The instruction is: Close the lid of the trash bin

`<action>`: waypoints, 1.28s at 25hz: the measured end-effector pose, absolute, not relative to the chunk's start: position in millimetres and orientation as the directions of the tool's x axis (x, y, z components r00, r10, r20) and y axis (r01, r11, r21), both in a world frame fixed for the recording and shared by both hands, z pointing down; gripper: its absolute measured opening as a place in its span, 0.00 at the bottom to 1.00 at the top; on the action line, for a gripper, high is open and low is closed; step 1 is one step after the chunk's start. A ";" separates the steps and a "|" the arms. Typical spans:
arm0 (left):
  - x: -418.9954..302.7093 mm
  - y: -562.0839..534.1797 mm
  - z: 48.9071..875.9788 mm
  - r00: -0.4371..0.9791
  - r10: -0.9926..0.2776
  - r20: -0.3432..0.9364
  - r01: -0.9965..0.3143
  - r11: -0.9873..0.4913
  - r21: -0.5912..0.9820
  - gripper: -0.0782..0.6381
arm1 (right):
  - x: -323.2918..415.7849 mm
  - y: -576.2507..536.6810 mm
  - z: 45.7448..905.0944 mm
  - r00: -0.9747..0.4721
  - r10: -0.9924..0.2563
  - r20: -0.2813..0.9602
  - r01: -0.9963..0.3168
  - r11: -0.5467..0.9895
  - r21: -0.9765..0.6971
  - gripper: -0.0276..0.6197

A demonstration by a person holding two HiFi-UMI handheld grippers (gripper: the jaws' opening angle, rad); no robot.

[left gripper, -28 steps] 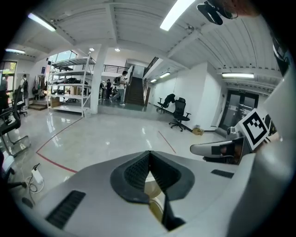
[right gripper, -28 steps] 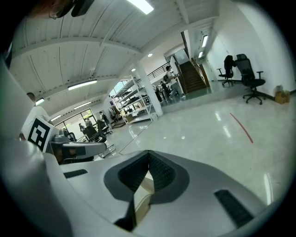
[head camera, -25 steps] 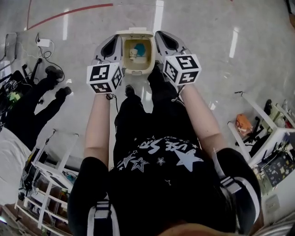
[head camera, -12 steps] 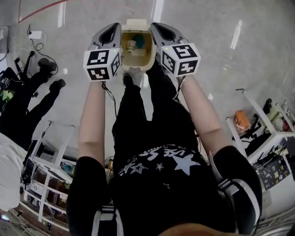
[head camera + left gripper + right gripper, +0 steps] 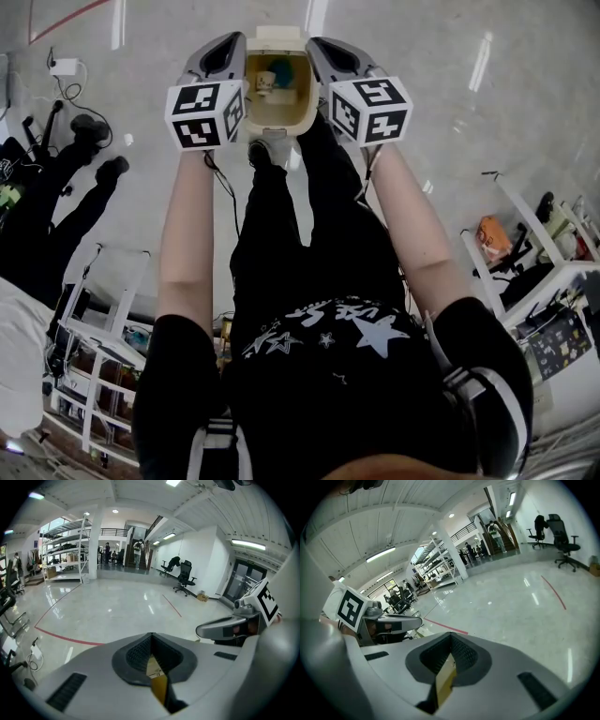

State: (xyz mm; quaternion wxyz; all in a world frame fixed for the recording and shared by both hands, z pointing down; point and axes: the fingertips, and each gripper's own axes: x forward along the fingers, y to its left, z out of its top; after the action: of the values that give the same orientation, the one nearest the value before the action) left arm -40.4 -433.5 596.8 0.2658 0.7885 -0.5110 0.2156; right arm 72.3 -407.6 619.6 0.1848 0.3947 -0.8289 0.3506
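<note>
Centrally, trash bin: lid raised, interior exposed.
Left gripper: jaws pressed together, held beside trash bin.
Right gripper: jaws pressed together, opposite side.

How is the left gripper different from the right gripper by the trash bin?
The left gripper is on the left of the trash bin, the right gripper on its right. The left gripper's cube shows a different black pattern from the right gripper's cube. Both are grey with jaws together, and the lid stands open.
</note>
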 end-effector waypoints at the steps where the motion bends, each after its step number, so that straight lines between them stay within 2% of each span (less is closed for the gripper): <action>1: -40.2 -430.4 596.1 0.387 -0.693 0.608 -0.920 -0.336 0.203 0.12 | 72.4 -404.0 619.9 -0.618 -0.525 0.585 -0.785 0.439 -0.436 0.05; 15: -42.1 -400.0 594.4 0.427 -0.692 0.582 -0.904 -0.349 0.249 0.12 | 70.3 -379.4 609.9 -0.577 -0.581 0.574 -0.816 0.390 -0.427 0.05; 32: -45.0 -325.9 617.1 0.477 -0.632 0.610 -0.878 -0.373 0.300 0.12 | 63.8 -317.1 647.9 -0.531 -0.542 0.652 -0.847 0.316 -0.427 0.05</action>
State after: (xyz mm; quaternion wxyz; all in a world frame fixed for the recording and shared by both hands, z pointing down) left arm -45.0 -325.9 617.1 0.3045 0.8037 -0.4697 0.2017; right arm 63.8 -317.1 647.9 0.1991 0.4415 -0.7863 0.3836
